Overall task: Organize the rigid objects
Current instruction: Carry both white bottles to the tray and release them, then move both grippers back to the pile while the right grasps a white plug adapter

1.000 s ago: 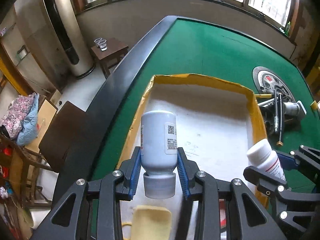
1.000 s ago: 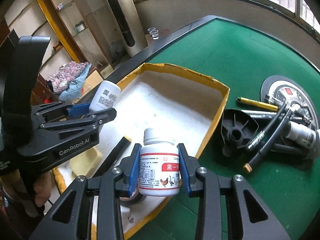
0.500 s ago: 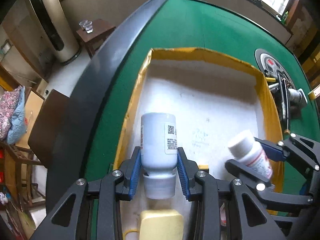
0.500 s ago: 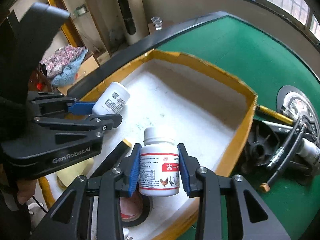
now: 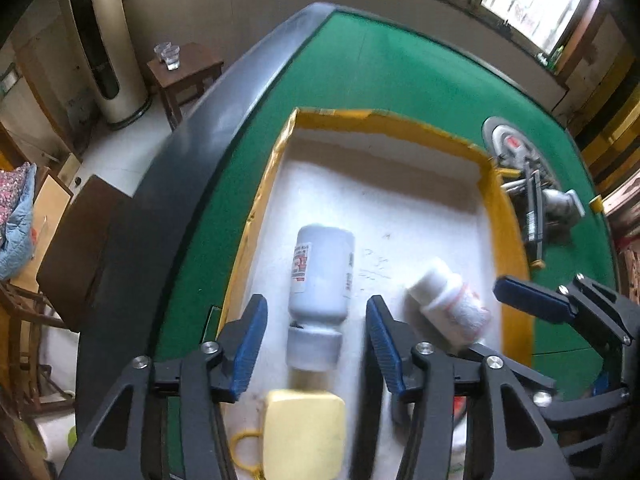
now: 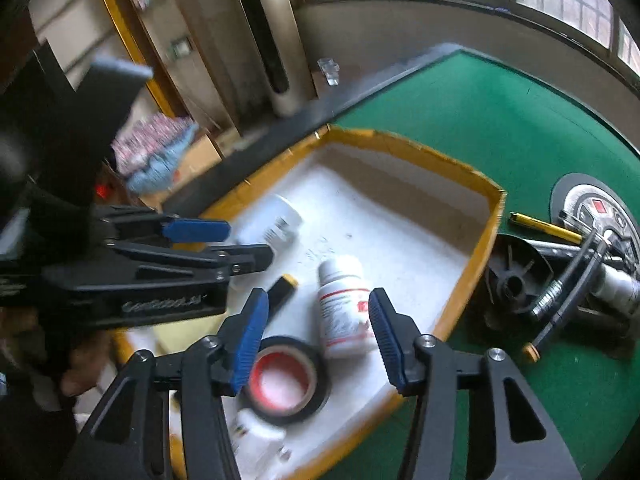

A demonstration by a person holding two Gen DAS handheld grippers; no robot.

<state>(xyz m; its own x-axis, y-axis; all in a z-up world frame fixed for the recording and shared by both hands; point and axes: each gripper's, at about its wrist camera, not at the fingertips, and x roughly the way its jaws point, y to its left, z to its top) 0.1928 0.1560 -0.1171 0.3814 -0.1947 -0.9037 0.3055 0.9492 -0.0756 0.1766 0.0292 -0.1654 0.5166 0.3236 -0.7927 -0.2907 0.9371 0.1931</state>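
The left gripper [image 5: 316, 330] and the right gripper [image 6: 316, 326] had just been opened wide. A white bottle [image 5: 320, 280] and a red-labelled bottle [image 6: 345, 308] were seen lying loose in the yellow-edged box [image 6: 486, 240], one between each gripper's jaws.

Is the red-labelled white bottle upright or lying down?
Lying down: the red-labelled bottle rests on its side on the tray floor, cap pointing away.

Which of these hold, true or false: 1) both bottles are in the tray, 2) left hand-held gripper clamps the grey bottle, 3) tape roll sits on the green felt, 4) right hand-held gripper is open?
1) True: grey bottle and red-label bottle lie in the yellow-rimmed tray.
2) False: the left hand-held gripper has just opened, pads clear of it.
3) False: the tape roll is inside the tray.
4) True: right hand-held gripper, jaws just opened.
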